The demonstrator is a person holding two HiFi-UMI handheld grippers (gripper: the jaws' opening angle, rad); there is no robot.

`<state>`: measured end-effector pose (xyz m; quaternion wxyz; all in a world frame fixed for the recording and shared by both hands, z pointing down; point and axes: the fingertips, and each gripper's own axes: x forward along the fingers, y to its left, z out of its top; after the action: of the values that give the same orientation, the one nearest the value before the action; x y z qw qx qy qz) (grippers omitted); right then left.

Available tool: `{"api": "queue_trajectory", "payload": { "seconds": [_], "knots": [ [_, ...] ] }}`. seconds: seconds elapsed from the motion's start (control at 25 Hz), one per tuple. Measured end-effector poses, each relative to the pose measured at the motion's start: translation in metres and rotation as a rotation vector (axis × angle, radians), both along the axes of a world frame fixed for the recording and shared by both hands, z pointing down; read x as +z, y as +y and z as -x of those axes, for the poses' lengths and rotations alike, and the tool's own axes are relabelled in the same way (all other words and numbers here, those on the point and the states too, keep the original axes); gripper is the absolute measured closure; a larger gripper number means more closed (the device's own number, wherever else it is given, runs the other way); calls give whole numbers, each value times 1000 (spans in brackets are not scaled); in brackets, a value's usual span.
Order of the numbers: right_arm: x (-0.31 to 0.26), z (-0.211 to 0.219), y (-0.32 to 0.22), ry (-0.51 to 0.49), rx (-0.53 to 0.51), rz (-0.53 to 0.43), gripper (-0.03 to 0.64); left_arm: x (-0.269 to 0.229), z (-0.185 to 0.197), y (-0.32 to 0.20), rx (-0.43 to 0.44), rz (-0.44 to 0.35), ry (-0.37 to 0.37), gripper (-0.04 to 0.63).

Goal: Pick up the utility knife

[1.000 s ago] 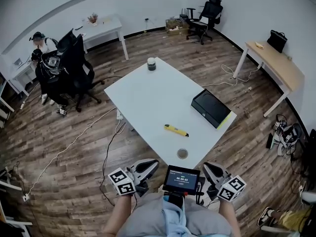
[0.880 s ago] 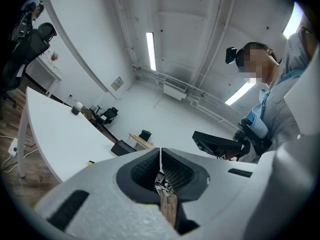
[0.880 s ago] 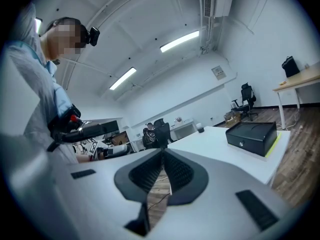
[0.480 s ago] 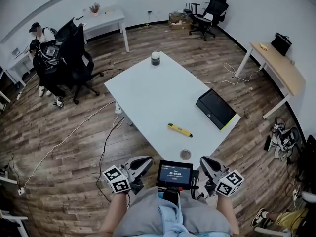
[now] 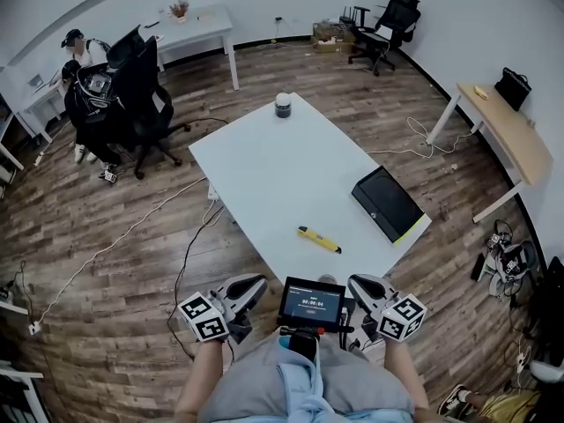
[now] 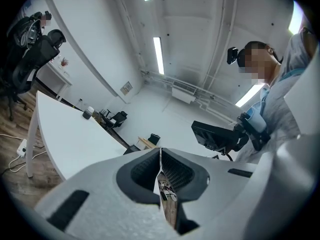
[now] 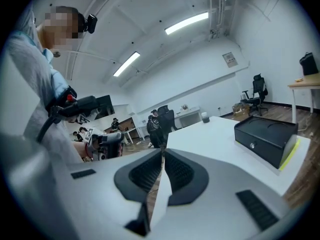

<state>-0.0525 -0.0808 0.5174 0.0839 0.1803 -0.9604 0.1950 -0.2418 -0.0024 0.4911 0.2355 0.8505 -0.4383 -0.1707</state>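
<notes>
Ref. landmark: white table [image 5: 264,161].

1. Left gripper [image 6: 160,154]: off table's near edge, left side. Jaws pressed together, nothing betw. them.
2. Dark jar [image 5: 283,105]: on table's far corner.
3. Utility knife [image 5: 318,240]: yellow, flat on table nr its near edge, lying diagonally. Beyond both grippers & clear of both sets of jaws, roughly midway betw. them.
4. Right gripper [image 7: 163,154]: off table's near edge, right side. Jaws closed on each other, empty.
5. Black case [image 5: 386,204]: on table's right corner, right of knife.
</notes>
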Motion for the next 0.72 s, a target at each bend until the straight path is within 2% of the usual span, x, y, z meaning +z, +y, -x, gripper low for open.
{"api": "queue_trajectory", "payload": {
  "seconds": [0.72],
  "knots": [
    [42,38,-53,97,-125,15,584,13,-8,4,-60,50,-17,577]
  ]
}}
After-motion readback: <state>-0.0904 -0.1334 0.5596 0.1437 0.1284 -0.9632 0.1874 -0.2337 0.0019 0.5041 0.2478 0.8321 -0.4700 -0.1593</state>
